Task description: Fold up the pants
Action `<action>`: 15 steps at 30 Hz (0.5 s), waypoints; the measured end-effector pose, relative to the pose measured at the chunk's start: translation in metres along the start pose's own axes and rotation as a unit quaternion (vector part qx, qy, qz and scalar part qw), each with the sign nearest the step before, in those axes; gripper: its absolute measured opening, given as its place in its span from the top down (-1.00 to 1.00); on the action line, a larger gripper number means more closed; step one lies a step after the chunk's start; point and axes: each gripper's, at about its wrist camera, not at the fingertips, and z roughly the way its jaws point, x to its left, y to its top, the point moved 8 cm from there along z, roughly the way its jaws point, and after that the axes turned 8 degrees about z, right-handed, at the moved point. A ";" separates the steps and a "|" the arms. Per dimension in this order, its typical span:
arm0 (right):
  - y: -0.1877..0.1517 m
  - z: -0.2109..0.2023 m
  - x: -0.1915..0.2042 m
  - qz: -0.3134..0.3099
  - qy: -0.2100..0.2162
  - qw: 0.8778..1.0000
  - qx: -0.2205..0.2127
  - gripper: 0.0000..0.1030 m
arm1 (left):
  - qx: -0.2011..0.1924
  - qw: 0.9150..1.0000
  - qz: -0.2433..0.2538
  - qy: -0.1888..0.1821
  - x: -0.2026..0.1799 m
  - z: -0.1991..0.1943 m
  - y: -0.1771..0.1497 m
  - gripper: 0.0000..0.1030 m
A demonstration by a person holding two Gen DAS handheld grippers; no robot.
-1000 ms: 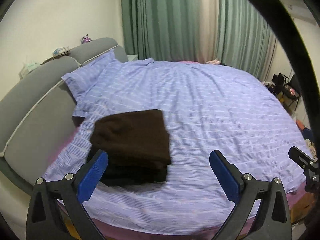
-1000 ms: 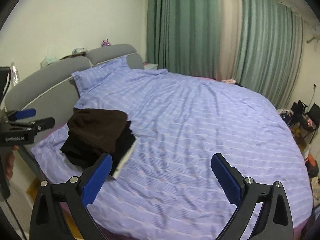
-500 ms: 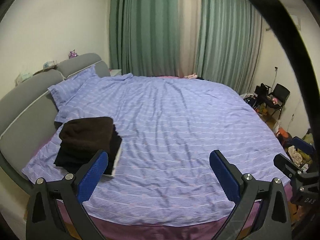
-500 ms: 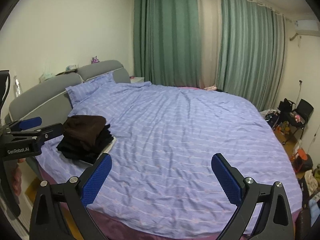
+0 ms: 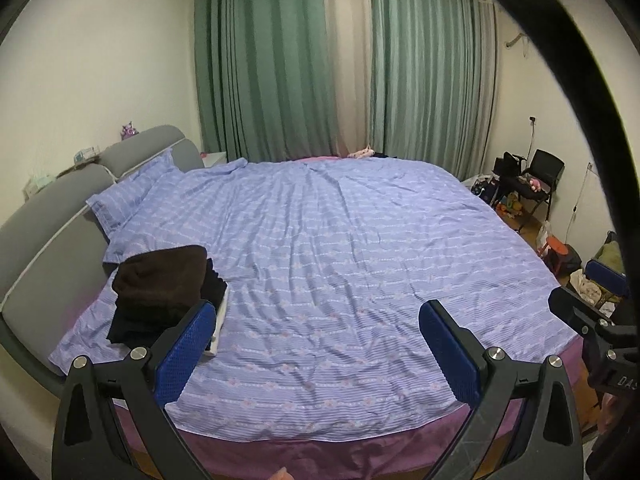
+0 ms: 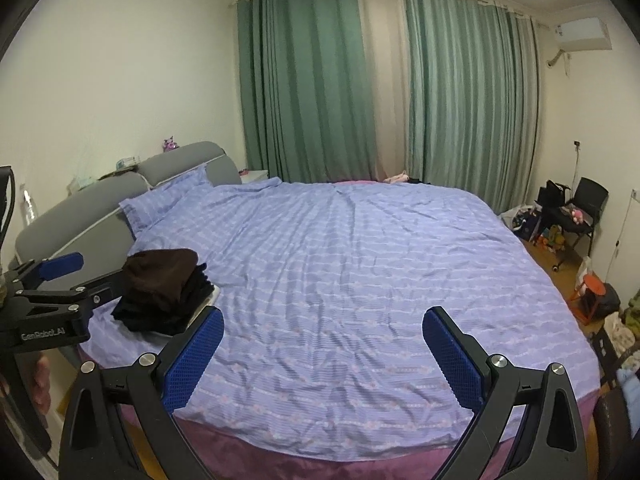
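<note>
A stack of folded dark clothes with brown folded pants on top lies at the left side of the bed, near the headboard; it also shows in the right wrist view. My left gripper is open and empty, held back from the bed's near edge, right of the stack. My right gripper is open and empty, also back from the bed. The left gripper shows from the side at the left of the right wrist view.
The bed has a lilac striped cover, a grey headboard on the left and a pillow. Green curtains hang behind. A chair with clutter and a red stool stand at the right.
Both grippers have pulled back and up from the bed, so the stack looks smaller and farther away. Both stay open and empty.
</note>
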 end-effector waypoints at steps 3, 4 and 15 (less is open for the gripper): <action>0.000 -0.004 -0.003 0.005 -0.006 1.000 -0.002 -0.94 | 0.001 1.000 0.009 -0.002 -0.003 -0.005 -0.002 -1.00; 0.000 -0.005 -0.003 0.008 -0.006 1.000 -0.002 -0.94 | 0.001 1.000 0.008 -0.003 -0.003 -0.006 -0.002 -1.00; -0.006 -0.015 0.002 0.014 -0.015 1.000 -0.002 -0.94 | -0.003 1.000 0.015 -0.018 -0.010 -0.015 -0.002 -1.00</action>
